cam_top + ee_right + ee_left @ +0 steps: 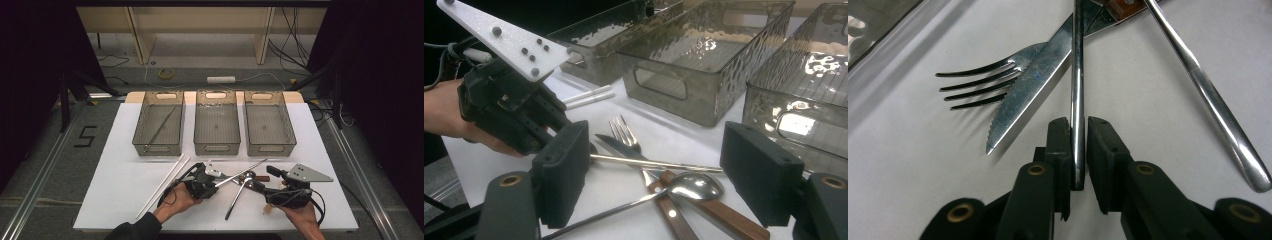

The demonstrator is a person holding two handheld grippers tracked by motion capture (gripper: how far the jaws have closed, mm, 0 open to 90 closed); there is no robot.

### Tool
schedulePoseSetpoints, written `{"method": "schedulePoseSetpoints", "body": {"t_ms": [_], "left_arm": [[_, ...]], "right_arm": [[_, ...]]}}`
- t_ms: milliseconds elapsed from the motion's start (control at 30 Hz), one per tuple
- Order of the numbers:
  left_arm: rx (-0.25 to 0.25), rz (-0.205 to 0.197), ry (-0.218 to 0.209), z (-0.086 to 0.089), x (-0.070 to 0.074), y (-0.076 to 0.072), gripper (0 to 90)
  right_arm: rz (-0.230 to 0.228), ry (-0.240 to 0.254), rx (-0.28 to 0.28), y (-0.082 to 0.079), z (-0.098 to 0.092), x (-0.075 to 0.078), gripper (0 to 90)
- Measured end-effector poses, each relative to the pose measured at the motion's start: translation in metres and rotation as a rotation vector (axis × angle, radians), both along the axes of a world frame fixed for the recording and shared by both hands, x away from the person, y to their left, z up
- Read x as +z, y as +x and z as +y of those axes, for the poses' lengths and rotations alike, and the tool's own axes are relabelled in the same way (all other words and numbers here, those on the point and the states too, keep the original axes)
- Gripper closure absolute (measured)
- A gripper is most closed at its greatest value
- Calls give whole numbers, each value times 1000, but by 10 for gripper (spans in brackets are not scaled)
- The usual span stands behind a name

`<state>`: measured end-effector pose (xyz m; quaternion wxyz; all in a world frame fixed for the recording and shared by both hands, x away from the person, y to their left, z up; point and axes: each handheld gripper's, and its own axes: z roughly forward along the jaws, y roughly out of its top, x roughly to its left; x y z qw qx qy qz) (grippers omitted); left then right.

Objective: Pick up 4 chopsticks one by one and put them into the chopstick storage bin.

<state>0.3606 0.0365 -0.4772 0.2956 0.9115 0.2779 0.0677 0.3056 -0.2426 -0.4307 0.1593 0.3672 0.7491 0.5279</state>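
Left hand-held gripper (1078,150) at lower centre, jaws nearly shut, pads clasping a thin metal rod (1077,75) running upward between them over knife (1033,80) and fork (983,82), right hand-held gripper (659,175) wide open, holding nothing

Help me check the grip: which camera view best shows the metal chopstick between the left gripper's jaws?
The left gripper view: the metal chopstick stands close up between the jaws of the left gripper, pads against it. The right gripper view shows the rod lying across the fork; the high view shows it small and thin.
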Motion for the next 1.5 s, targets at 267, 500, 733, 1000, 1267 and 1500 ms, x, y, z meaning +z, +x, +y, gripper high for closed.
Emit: {"method": "schedulePoseSetpoints", "body": {"t_ms": [267, 500, 733, 1000, 1267, 1500], "left_arm": [[-47, -30, 2, 1, -1, -1, 829], [-62, -52, -3, 4, 3, -2, 835], [-65, -64, -33, 6, 13, -3, 836], [-59, -58, -82, 14, 28, -3, 837], [-33, -60, -140, 27, 44, 0, 837], [-24, -45, -188, 36, 55, 1, 837]], "right_arm": [[0, 0, 1, 0, 0, 0, 291], [1, 4, -2, 0, 0, 0, 292], [2, 6, -3, 0, -1, 0, 292], [-3, 11, -10, 0, -2, 1, 291], [-13, 23, -15, -1, -4, 2, 292], [-5, 18, -12, -1, -3, 2, 292]]}}
